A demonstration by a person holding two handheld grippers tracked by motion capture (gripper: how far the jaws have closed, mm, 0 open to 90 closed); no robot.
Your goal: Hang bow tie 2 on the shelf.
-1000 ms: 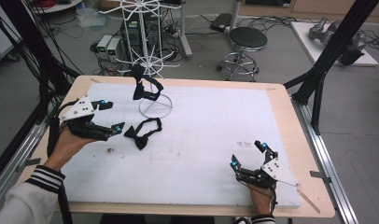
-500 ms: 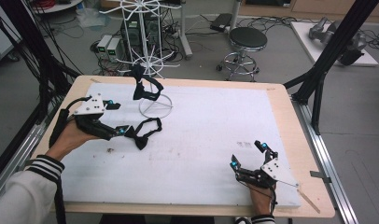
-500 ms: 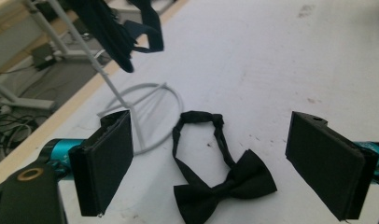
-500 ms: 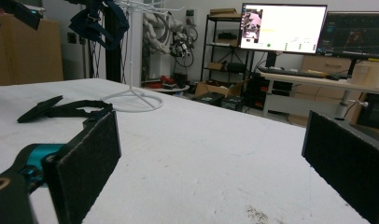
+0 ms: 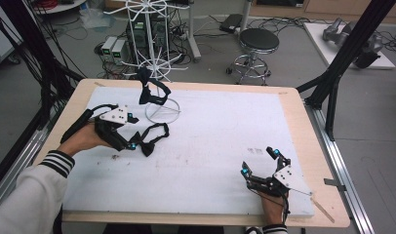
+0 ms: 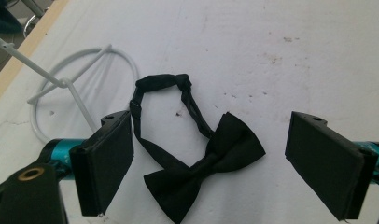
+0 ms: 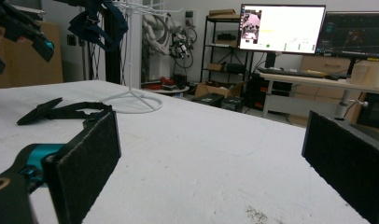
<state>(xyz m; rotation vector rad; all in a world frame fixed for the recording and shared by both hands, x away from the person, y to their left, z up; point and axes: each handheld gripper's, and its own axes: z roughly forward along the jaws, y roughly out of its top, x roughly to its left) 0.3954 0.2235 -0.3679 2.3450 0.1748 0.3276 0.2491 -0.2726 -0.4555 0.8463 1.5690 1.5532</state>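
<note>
We hover our left tongs (image 6: 211,161), spread wide, over the bow tie (image 6: 204,163) lying flat on the tabletop (image 5: 225,141) beside the white rack (image 5: 159,105); next, descend and pinch its knot. Right tongs (image 5: 259,161) rest spread.

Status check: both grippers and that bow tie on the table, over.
Left gripper open, poised over the bow tie. Right gripper open, idle near the table edge. White wire rack stands just behind the tie.

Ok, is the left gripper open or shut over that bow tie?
Open. In the left gripper view the left gripper has its jaws spread wide to either side of the bow tie, which lies flat on the table, not yet pinched.
</note>
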